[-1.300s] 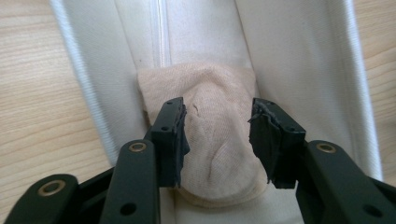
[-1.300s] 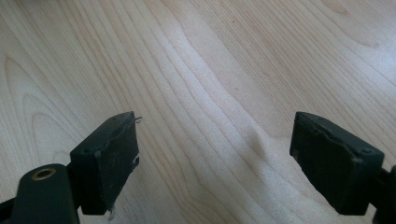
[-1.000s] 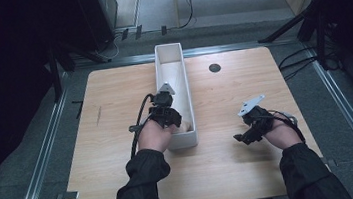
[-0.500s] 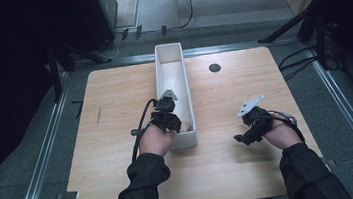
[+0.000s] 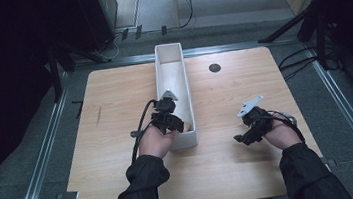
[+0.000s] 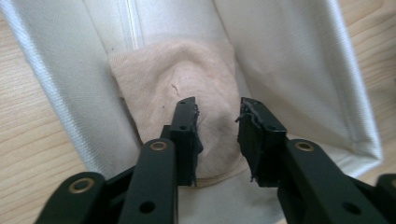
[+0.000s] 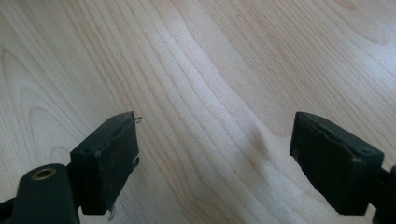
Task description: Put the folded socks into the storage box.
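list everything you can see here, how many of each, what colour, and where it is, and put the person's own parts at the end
Table: one, light wood, centre of the high view.
Bin: one, white, long and narrow, at the middle of the table, running away from the person.
Cloth: one, beige, lying inside the bin on its floor.
Round hole: one, dark, in the tabletop right of the bin's far end.
Floor rails: two, grey metal, one along each side of the table.
Left tongs: one, black, open, over the cloth at the bin's near end.
Right tongs: one, black, wide open, over bare table at the right.
Sleeves: two, dark, at the bottom edge.
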Demonstrator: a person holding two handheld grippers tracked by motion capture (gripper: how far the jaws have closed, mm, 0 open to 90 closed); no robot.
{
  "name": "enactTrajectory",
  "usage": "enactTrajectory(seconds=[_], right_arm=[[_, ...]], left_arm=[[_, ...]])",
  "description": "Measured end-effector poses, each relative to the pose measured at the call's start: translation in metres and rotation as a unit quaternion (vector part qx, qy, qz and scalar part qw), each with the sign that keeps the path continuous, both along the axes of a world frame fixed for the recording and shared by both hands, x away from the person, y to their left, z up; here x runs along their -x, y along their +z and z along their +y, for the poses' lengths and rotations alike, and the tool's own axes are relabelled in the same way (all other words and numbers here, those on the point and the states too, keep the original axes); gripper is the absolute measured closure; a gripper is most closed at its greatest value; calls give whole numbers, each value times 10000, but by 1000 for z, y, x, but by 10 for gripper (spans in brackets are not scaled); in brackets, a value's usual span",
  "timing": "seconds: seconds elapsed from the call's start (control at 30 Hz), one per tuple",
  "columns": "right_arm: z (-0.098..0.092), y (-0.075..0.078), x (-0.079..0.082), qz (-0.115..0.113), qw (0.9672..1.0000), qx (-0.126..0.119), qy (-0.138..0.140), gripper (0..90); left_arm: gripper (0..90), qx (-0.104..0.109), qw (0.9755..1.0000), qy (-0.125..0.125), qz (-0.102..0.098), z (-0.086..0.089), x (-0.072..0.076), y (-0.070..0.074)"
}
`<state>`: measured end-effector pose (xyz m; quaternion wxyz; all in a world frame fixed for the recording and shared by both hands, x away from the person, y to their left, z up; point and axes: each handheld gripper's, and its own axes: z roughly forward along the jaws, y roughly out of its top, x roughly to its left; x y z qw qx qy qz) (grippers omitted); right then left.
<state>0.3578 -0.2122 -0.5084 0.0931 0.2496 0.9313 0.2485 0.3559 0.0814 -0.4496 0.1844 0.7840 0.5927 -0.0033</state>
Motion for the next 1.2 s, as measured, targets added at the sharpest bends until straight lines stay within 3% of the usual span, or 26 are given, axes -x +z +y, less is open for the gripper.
enactTrajectory(seconds=[0.23, 0.5, 0.77, 0.97, 1.2], right_arm=[[1, 0, 0, 7, 10000, 1, -1, 158], [0, 0, 0, 11, 10000, -8, -16, 158], [-1, 0, 1, 51, 10000, -5, -60, 158], [-3, 0, 2, 22, 10000, 14, -72, 157], [-6, 0, 4, 51, 9999, 9, -148, 157]], left_arm=[[559, 124, 9997, -78, -206, 4, 3, 13], [502, 197, 9995, -172, -203, 15, 2, 26], [467, 88, 9992, -210, -343, 26, 4, 35], [462, 227, 9987, -212, -415, 39, 6, 42], [447, 215, 9981, -105, -569, 65, 16, 59]])
